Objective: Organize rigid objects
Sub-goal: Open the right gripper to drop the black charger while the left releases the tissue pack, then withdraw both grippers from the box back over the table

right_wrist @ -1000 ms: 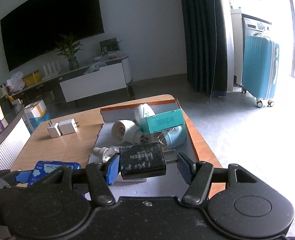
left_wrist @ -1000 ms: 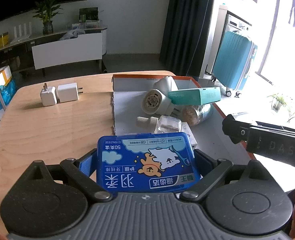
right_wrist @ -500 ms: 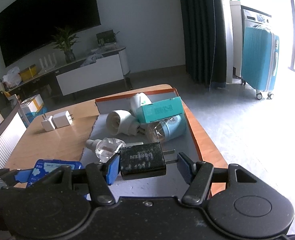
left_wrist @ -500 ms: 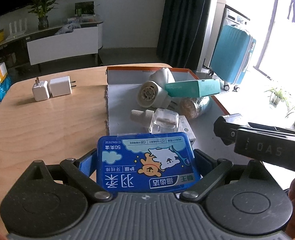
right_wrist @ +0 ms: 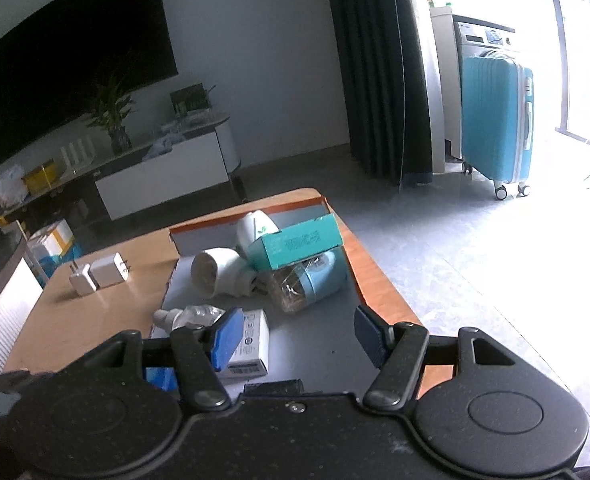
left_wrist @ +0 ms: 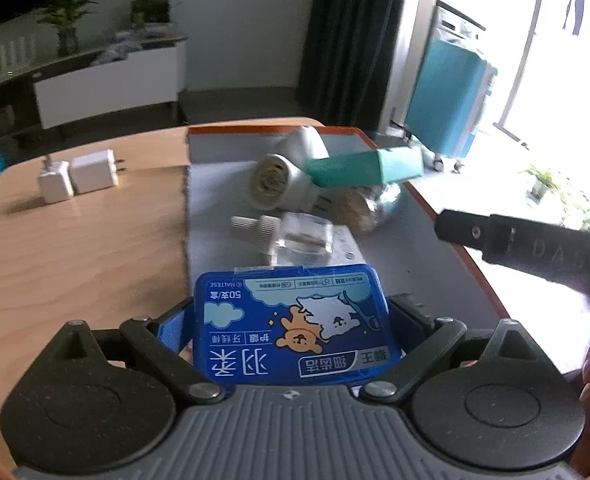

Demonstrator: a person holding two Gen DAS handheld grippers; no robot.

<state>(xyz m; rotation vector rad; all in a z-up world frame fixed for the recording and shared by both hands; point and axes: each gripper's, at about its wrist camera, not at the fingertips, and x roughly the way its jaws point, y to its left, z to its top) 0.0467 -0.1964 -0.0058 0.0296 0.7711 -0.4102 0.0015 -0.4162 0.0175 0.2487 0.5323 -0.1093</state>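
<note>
my left gripper (left_wrist: 291, 320) is clamped on the blue floss box (left_wrist: 293, 330), low in the middle of the left view. my right gripper (right_wrist: 295, 334) has just been opening; its blue pads (right_wrist: 227, 338) stand apart with nothing between them, and the black charger (right_wrist: 273, 387) shows only as a dark edge at the lower centre, just under the gap. the grey tray (right_wrist: 331, 320) with an orange rim holds a teal box (right_wrist: 295, 242), white plug-in units (right_wrist: 219, 270), a clear bottle (right_wrist: 189, 316) and a white carton (right_wrist: 249, 342). two white chargers (right_wrist: 99, 274) sit on the wooden table (right_wrist: 95, 320), left of the tray.
</note>
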